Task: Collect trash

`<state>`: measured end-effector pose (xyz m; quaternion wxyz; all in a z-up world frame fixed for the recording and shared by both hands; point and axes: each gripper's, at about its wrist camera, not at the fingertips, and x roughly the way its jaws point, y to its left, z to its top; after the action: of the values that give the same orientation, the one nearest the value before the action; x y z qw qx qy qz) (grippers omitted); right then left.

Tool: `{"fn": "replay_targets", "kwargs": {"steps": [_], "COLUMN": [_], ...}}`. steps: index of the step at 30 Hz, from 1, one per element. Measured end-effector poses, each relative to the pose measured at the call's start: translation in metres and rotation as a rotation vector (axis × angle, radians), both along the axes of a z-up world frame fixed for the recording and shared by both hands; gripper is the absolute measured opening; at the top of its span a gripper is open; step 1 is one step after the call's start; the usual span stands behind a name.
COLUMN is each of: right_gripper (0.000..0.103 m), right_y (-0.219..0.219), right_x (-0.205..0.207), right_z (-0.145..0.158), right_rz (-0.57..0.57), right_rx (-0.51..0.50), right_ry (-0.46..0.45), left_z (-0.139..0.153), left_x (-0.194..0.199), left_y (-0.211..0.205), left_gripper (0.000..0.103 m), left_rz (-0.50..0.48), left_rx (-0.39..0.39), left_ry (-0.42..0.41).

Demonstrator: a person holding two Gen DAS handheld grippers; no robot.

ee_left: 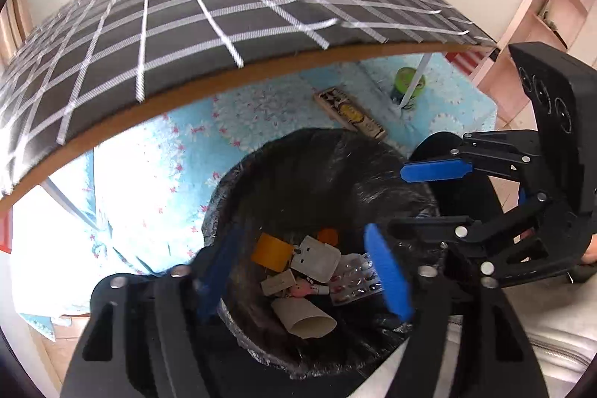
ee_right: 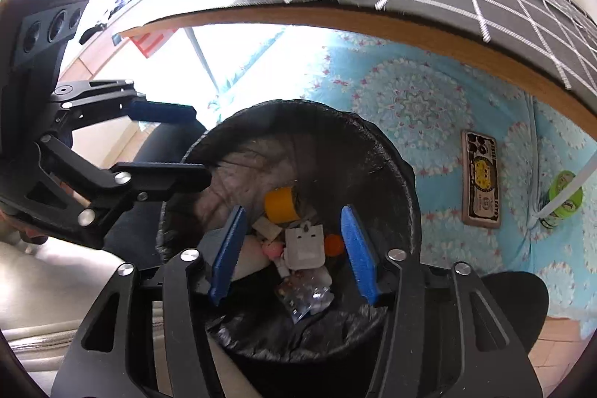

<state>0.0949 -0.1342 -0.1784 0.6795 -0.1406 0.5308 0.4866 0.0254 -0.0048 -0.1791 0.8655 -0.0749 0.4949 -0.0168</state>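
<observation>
Trash (ee_left: 309,280) heaped at bottom of black-lined bin (ee_left: 238,189); paper cup (ee_left: 304,317) on its side, long axis across, mouth toward right. Left gripper (ee_left: 306,276) and right gripper (ee_right: 293,250) above, fingers spread, gripping nothing.

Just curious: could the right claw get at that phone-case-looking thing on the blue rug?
Probably yes. The phone case lies bare on the rug beyond the bin; the right claw is open and empty.

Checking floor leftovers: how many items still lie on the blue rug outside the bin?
2: a flat patterned rectangular case beyond the black-lined bin, and a green round container by the white table leg. The table may hide more.
</observation>
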Motion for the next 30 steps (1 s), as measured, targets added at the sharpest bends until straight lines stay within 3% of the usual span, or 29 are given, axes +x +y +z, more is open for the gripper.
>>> {"fn": "replay_targets", "kwargs": {"steps": [2, 6, 11, 24, 30], "right_gripper": [0.062, 0.072, 0.082, 0.082, 0.082], "right_y": [-0.002, -0.004, -0.007, -0.018, -0.02], "right_x": [-0.004, -0.015, -0.02, -0.023, -0.023], "right_z": [0.009, 0.024, 0.038, 0.051, 0.052], "right_rz": [0.004, 0.038, 0.051, 0.058, 0.058], "right_rx": [0.003, -0.003, -0.01, -0.028, -0.025], "right_ry": [0.009, 0.006, 0.015, 0.045, 0.047], "left_z": [0.008, 0.019, 0.03, 0.042, 0.045], "left_x": [-0.006, -0.015, -0.024, -0.044, -0.044], "left_y": [0.0, -0.004, -0.007, -0.016, -0.016], "left_gripper": [0.069, 0.081, 0.081, 0.081, 0.081], "left_rz": [0.0, 0.007, 0.003, -0.027, -0.021], "left_rx": [-0.028, -0.047, -0.051, -0.103, -0.092], "left_ry": [-0.006, -0.02, -0.023, -0.047, -0.054]}}
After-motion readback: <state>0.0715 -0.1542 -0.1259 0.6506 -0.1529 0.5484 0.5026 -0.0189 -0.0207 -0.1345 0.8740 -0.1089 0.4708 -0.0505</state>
